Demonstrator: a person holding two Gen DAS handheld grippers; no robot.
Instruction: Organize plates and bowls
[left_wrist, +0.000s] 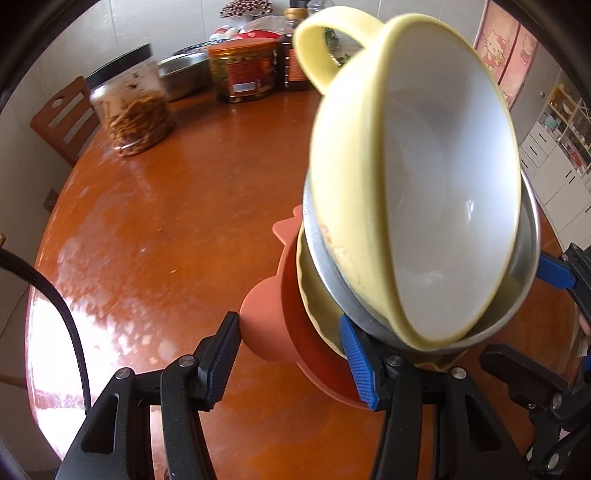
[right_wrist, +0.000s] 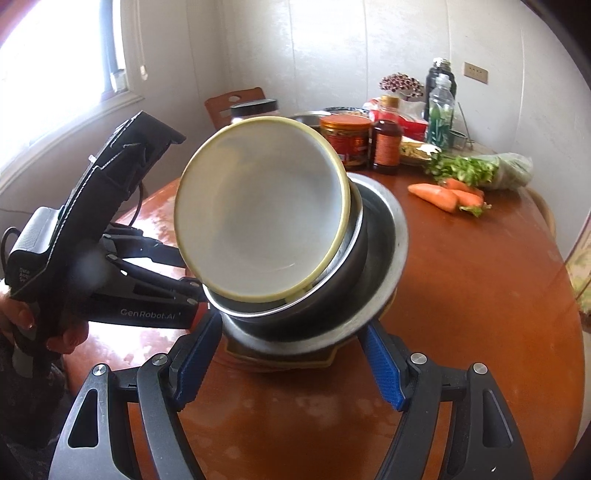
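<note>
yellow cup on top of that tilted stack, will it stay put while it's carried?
Probably not securely. The yellow cup sits loose and tilted in the steel bowl, so it could slide. Its glossy surface looks slippery. It appears stiff, possibly ceramic, so likely breakable.

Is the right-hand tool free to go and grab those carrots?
Probably not yet: the right gripper is clamped on the stack of bowls, so it would have to set that down first, though the carrots lie unobstructed.

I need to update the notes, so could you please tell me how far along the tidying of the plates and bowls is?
Done: the dishes look nested into one stack, with the yellow bowl on top of steel bowls and an orange plate at the bottom. In hand: the left gripper and right gripper both grip the tilted stack's lower edges. Left: setting it down on the table; no destination shows yet.
</note>
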